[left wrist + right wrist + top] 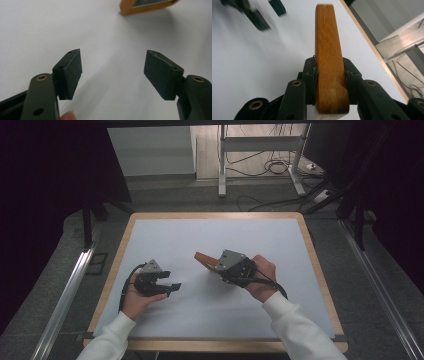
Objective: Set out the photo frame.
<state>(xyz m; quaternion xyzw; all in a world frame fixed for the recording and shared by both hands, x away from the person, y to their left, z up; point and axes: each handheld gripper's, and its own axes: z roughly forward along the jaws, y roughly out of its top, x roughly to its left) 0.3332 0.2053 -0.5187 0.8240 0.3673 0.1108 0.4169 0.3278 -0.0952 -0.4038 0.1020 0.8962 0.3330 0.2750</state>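
Right claw [329,75] pinching a wooden frame [329,50], long edge pointing toward the spread, idle left claw [112,72], nearby above the desk [150,227].

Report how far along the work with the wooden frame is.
Done: the right gripper has shut on the wooden frame, pads pressing both faces. In hand: the frame is held on edge, tilted, above the white table. Left: the left gripper stands open with nothing between its pads, apart from the frame, so any handover or placing is not yet done.
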